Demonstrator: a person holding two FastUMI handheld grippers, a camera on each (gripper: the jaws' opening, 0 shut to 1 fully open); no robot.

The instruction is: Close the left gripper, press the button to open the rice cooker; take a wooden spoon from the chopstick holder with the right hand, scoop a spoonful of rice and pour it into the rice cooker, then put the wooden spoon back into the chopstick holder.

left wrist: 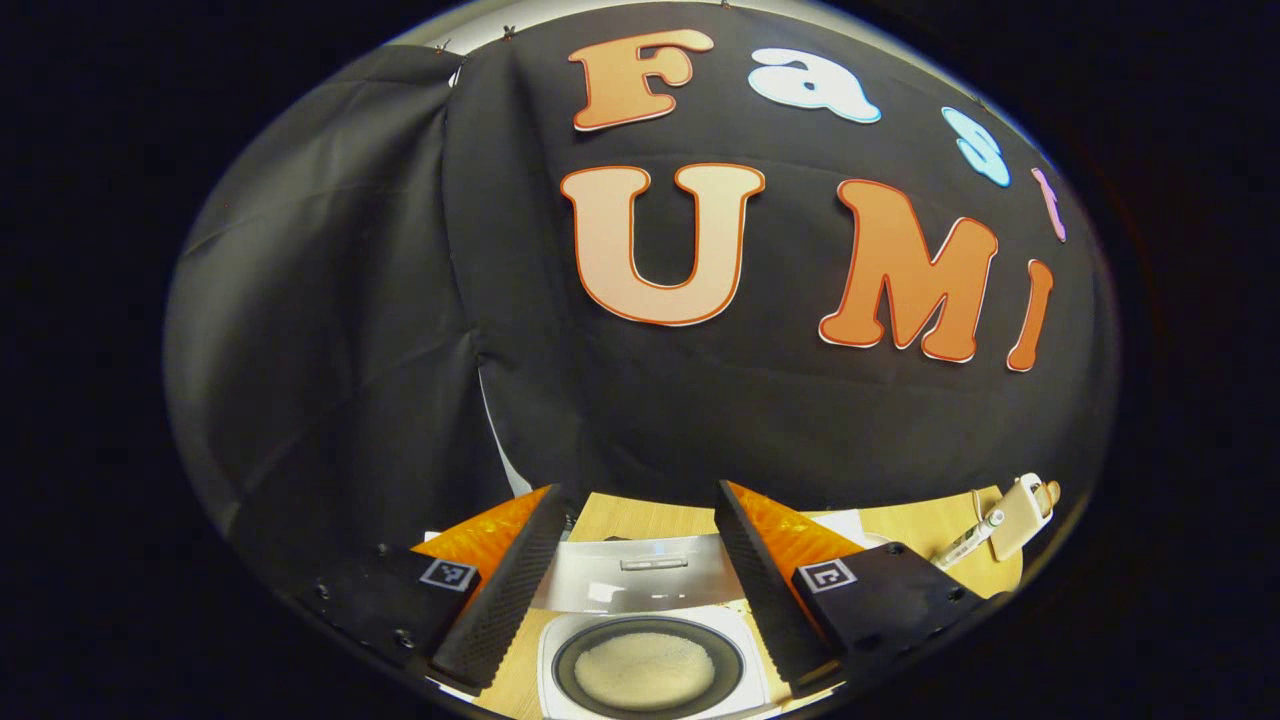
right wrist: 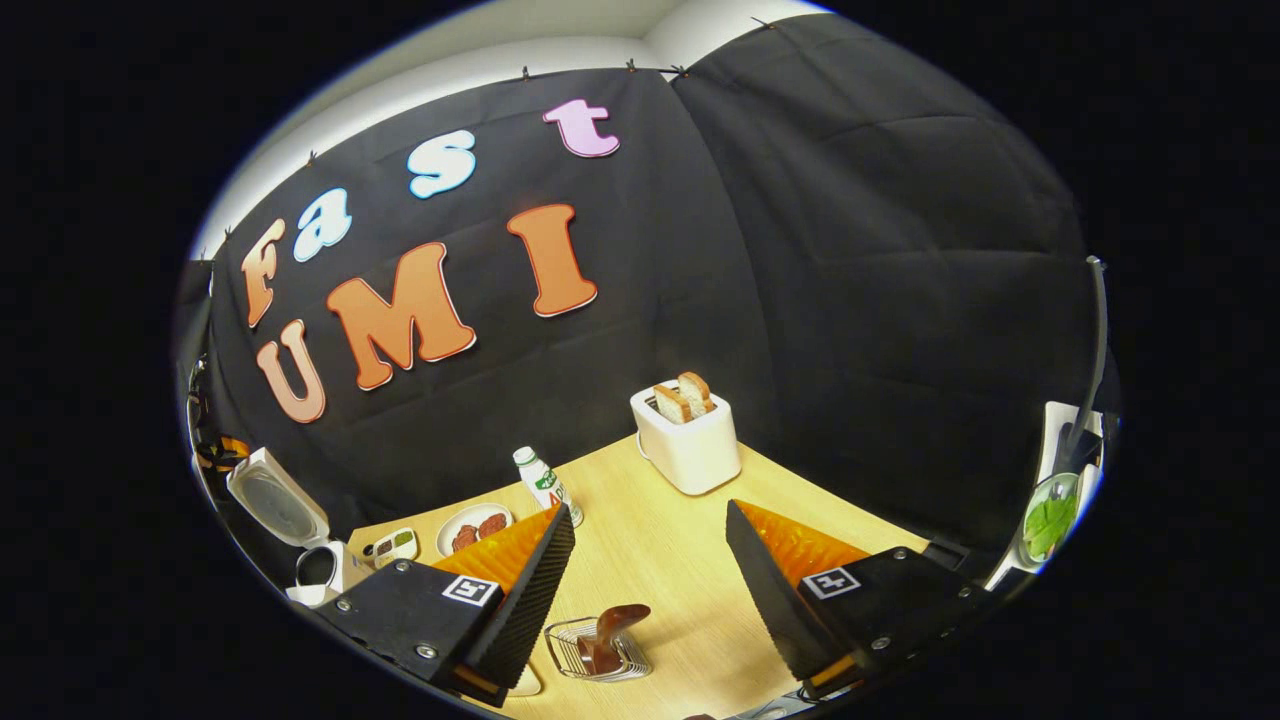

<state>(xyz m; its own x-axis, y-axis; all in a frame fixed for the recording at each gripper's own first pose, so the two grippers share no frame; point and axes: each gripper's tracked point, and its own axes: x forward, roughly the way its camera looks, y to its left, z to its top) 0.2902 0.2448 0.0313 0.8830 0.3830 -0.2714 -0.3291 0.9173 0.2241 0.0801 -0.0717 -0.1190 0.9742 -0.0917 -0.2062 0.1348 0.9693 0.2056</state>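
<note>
Left gripper (left wrist: 640,585): jaws apart, empty, hanging over the rice cooker (left wrist: 650,655), whose lid stands raised and whose pot holds white rice (left wrist: 645,670). Right gripper (right wrist: 650,590): jaws apart, empty, above the wire chopstick holder (right wrist: 590,650) near the table's (right wrist: 670,540) front edge; the dark piece standing in it is probably the wooden spoon (right wrist: 612,632). In the right gripper view the cooker sits at the table's left end, a toaster (right wrist: 688,440) with two slices at the back edge
</note>
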